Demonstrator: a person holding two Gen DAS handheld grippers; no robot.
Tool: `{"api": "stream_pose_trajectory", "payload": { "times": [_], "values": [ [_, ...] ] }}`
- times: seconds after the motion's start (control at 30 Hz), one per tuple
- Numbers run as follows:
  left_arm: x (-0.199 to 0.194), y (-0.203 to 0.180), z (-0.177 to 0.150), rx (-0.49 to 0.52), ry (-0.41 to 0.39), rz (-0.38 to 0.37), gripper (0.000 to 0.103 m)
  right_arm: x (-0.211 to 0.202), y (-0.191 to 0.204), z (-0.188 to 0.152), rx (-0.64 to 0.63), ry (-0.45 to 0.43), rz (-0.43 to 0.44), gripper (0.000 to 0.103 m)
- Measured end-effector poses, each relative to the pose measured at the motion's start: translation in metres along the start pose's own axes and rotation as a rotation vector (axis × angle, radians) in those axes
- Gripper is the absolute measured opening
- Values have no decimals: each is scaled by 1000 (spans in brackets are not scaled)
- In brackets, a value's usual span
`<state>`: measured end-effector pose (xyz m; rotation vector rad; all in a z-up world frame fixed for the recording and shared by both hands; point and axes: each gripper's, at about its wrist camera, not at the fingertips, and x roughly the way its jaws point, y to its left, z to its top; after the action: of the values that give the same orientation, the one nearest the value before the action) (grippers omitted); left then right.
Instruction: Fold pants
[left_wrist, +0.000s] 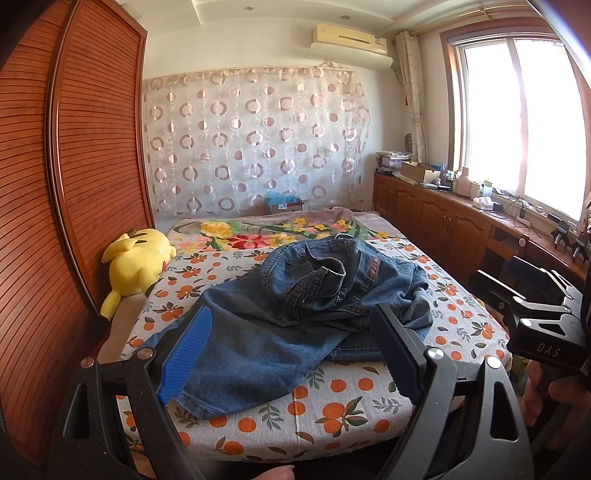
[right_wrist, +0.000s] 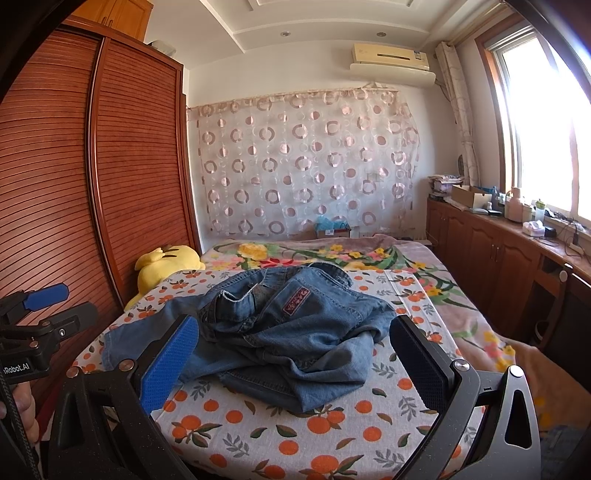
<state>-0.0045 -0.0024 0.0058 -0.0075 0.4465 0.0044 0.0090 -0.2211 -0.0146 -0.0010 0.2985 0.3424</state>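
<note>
Bedroom: orange-print bedsheet (left_wrist: 332, 417) covers the bed. Pikachu plush (left_wrist: 135, 264) at 9 o'clock beside the louvred wardrobe (left_wrist: 74, 177). Crumpled blue jeans (left_wrist: 295, 314) lie heaped at centre. Left gripper (left_wrist: 291, 354) and right gripper (right_wrist: 295, 365) both spread apart, empty, at 6 o'clock before the jeans.

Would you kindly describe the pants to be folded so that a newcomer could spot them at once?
Start at the large bed with the orange-fruit printed sheet filling the middle of the room. On its near end lies a crumpled heap of blue denim jeans. Unlike the yellow plush toy by the louvred wooden wardrobe, they are dark blue, with a reddish patch at the waistband.
</note>
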Motion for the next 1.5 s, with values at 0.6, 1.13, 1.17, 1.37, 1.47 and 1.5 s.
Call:
{"api": "stream_pose_trajectory", "payload": {
  "times": [0.6,1.13,1.17,1.37,1.47,1.5],
  "values": [
    [-2,-1,3,-1,9,-4,88,-1,0,0,3,-4,-1,103],
    [46,3,-11,22,91,-40,88,17,-19,-3,15,34,-5,103],
    [49,4,-11,25,97,-42,88,20,-21,-2,14,37,-4,102],
    [89,17,-7,59,139,-34,88,60,-44,13,-14,91,32,95],
    [108,23,-1,69,150,-27,88,81,-53,24,-39,115,37,92],
    [111,24,1,71,153,-26,88,86,-54,27,-45,120,40,91]
  ]
}}
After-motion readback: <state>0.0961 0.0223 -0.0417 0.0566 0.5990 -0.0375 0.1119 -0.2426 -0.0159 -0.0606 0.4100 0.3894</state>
